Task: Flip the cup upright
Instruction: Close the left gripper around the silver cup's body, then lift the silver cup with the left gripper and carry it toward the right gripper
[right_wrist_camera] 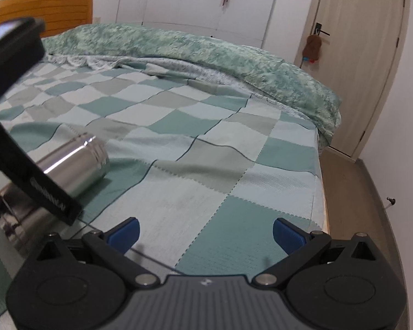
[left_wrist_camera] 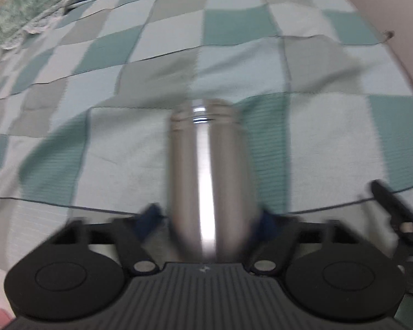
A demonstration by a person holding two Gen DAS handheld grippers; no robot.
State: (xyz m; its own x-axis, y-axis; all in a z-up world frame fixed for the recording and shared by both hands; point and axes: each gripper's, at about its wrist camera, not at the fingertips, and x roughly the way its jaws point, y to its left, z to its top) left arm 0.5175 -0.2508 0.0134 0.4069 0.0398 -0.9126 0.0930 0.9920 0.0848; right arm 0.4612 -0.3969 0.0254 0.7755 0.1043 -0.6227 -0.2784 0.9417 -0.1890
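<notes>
Left wrist view: the left tongs [left_wrist_camera: 209, 220] are reaching forward low over the bed [left_wrist_camera: 124, 137], their blue pads [left_wrist_camera: 148, 214] pressing on either side of the cup [left_wrist_camera: 209, 176]; the picture is smeared by motion.
Left tongs: they are closing on the cup near its closed end, one pad on each flank, and gripping it.
Cup: a steel cup is lying along the line of the fingers, its threaded mouth pointing away from the camera and out over the checked bedspread [left_wrist_camera: 261, 27].
Right wrist view: the right tongs [right_wrist_camera: 206, 233] are hovering above the near edge of the bed [right_wrist_camera: 234, 178], pointing across it toward the rumpled green quilt [right_wrist_camera: 206, 55].
Right tongs: the blue pads [right_wrist_camera: 126, 232] are standing wide apart and holding nothing.
Cup from the right: the cup [right_wrist_camera: 77, 165] is showing at the left, tilted close to level, mouth toward the middle of the bed, partly hidden behind the dark body of the left tongs [right_wrist_camera: 27, 151].
Contact with the bed: I cannot tell whether the cup is touching the bedspread [right_wrist_camera: 179, 126].
Room: a door [right_wrist_camera: 358, 68] is standing beyond the far corner of the bed.
</notes>
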